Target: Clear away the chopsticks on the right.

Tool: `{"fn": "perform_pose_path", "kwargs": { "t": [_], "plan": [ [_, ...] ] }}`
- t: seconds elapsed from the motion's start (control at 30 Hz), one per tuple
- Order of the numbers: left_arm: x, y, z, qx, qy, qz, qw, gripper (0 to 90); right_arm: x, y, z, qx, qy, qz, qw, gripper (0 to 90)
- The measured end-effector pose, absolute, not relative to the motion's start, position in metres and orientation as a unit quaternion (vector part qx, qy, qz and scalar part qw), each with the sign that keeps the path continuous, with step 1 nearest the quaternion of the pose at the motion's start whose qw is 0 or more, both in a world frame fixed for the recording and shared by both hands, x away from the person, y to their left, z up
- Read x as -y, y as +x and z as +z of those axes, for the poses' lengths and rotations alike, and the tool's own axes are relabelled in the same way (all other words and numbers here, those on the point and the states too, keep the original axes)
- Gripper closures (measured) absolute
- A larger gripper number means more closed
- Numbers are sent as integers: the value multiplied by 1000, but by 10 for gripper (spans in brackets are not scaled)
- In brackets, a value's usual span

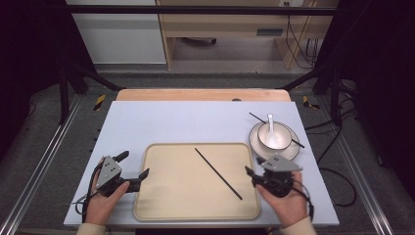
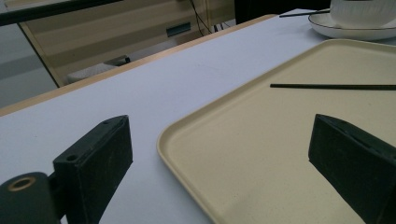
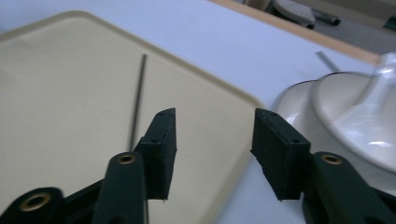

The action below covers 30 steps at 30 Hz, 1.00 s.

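A beige tray (image 1: 171,188) lies at the table's near middle, with one black chopstick (image 1: 218,174) resting slantwise on it. At the back right a white bowl (image 1: 272,135) with a white spoon (image 1: 270,122) stands on a saucer (image 1: 255,143), and a second chopstick (image 1: 257,117) lies across them. My left gripper (image 1: 135,163) is open at the tray's left edge, its jaws straddling the tray corner (image 2: 187,135). Over the tray's right edge, just short of the saucer (image 3: 294,105), my right gripper (image 1: 253,165) stands open with nothing between its pads; the chopstick (image 3: 137,93) lies to their left.
The tray sits on a pale blue mat (image 1: 186,120) over a wooden table (image 1: 203,94). Cables (image 1: 337,181) trail off the right side. A wooden cabinet (image 1: 220,29) stands on the floor beyond the table.
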<state>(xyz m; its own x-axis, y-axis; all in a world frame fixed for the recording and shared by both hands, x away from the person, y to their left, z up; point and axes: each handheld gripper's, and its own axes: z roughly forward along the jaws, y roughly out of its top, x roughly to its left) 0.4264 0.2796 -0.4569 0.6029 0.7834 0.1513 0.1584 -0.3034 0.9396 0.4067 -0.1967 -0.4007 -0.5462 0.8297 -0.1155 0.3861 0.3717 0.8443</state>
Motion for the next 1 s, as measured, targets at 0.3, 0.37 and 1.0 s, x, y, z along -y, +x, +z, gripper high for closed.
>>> {"fn": "perform_pose_path", "kwargs": {
  "t": [0.3, 0.37, 1.0],
  "plan": [
    [-278, 427, -458, -317, 746, 312, 496, 60, 302, 447, -352, -761, 408, 378, 333, 406],
    [-278, 427, -458, -316, 746, 312, 496, 60, 326, 461, -355, -761, 418, 364, 336, 496],
    [-275, 428, -460, -316, 750, 311, 491, 60, 360, 535, -433, -802, 440, 319, 246, 686]
  ]
}}
